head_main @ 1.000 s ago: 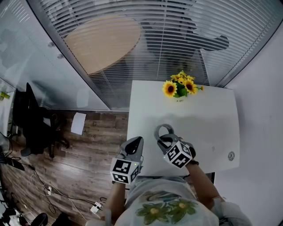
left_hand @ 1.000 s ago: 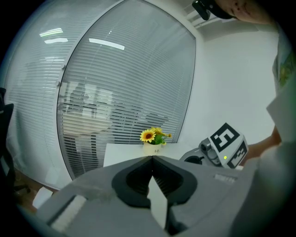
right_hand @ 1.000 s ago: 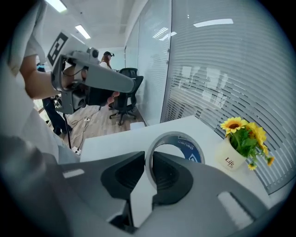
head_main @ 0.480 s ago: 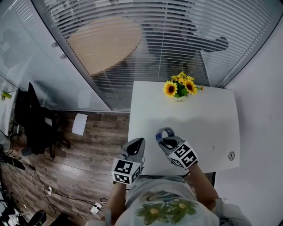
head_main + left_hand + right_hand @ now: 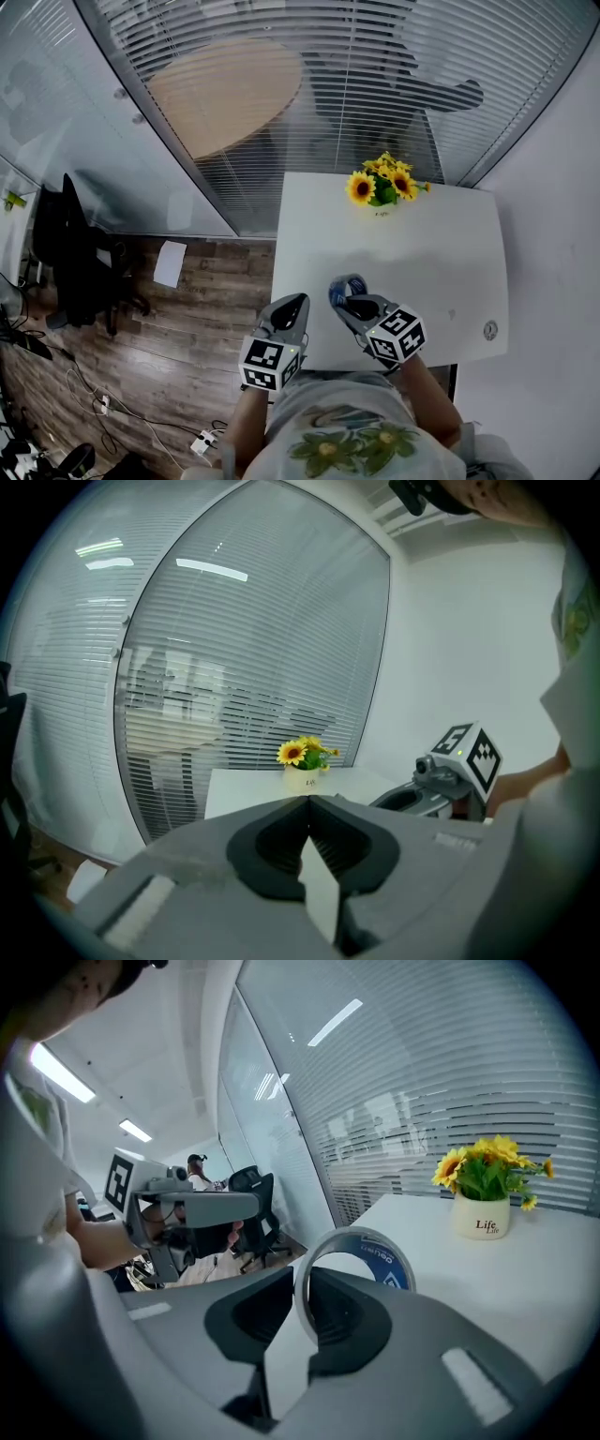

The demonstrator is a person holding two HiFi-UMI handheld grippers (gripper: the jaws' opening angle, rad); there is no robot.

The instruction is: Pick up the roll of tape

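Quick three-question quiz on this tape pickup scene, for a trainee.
1. True or false: the right gripper is shut on the tape.
2. What stands at the far edge of the table? A) flowers B) a mug C) a laptop
3. Fill in: the left gripper has its jaws ____, with nothing between them.
Key: 1 true; 2 A; 3 shut.

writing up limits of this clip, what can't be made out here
- Roll of tape: right gripper view, its lower part and most of its print sit hidden behind the right gripper.
- Small round object near the table edge: head view, too small to identify.
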